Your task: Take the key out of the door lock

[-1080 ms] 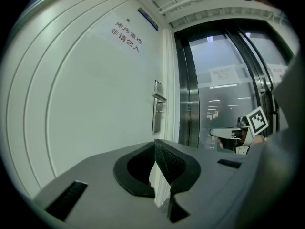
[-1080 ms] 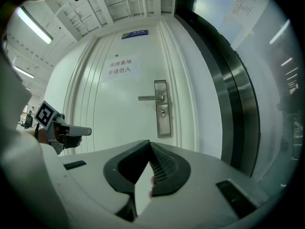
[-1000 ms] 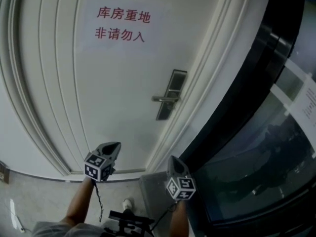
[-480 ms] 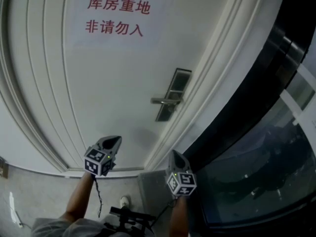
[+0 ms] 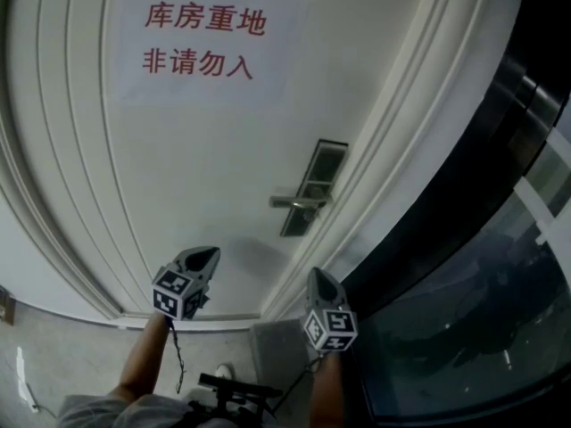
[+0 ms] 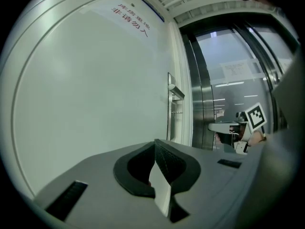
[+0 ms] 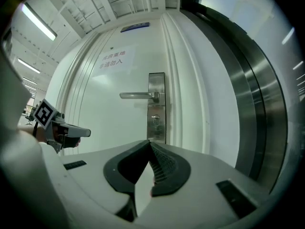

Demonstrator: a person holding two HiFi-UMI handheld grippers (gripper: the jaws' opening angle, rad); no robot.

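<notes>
Paper sign (image 5: 201,47): white sheet with two lines of red characters, fixed flat on the upper white door (image 5: 205,168). Blue plate (image 7: 135,27): above the door. Dark glass panel (image 5: 464,328) with steel frame (image 7: 259,118): right of the door. Pale floor (image 5: 62,355): below

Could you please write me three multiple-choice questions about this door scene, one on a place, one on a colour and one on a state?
1. In the head view, where is the paper sign relative to the lever handle?
A) above and to its left
B) directly below it
C) level with it, to its right

2. What colour are the characters on the sign?
A) blue
B) red
C) black

3. How is the right gripper?
A) shut on the handle
B) wide open
C) shut and empty

Answers:
1 A: the sign sits higher on the door, left of the handle.
2 B: the print is red on white paper.
3 C: its jaws meet with nothing between them, short of the door.
</notes>
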